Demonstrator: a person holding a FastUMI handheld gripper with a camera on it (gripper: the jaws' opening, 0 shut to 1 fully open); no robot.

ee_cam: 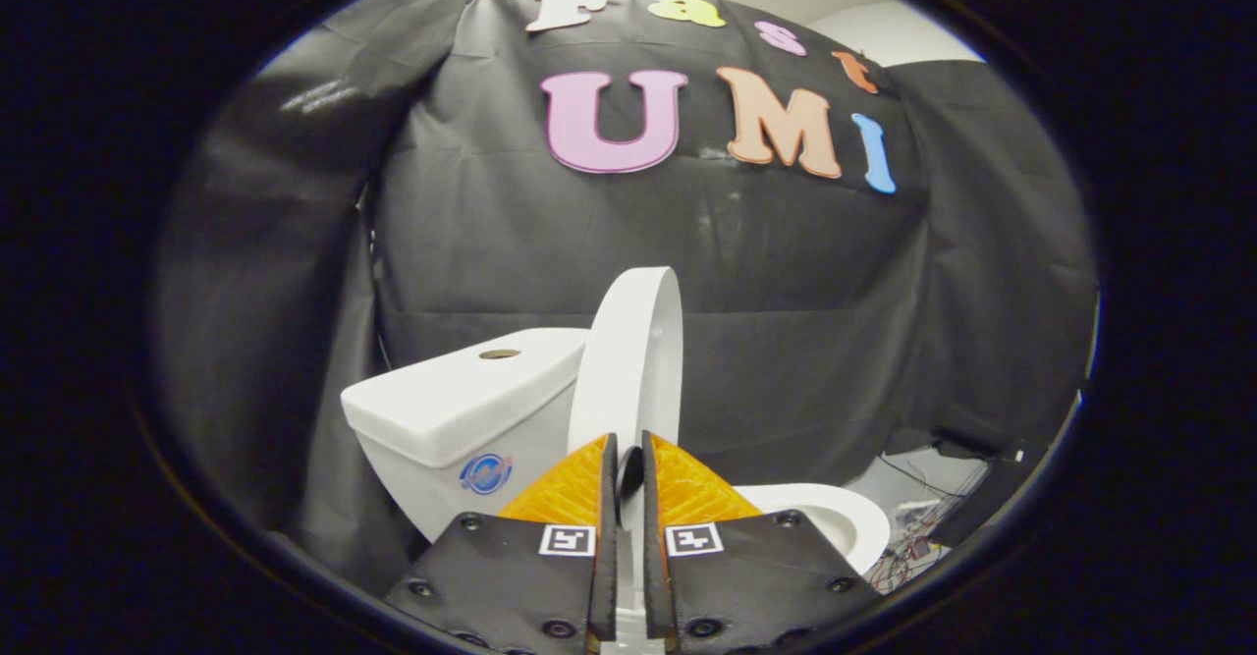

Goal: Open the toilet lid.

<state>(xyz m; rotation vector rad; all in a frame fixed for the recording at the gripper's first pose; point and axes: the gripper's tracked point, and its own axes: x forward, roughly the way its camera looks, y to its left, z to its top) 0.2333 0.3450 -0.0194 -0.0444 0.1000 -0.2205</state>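
Between the gripper fingers, which pinch its lower edge, the toilet lid stands nearly upright, edge-on, rising just ahead. Left and behind is the tank; the bowl lies right.

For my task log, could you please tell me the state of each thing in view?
Toilet lid: raised upright, edge held between the fingers.
Gripper: shut on the lid's edge.
Toilet bowl: uncovered.
Tank: lid on, button on top.
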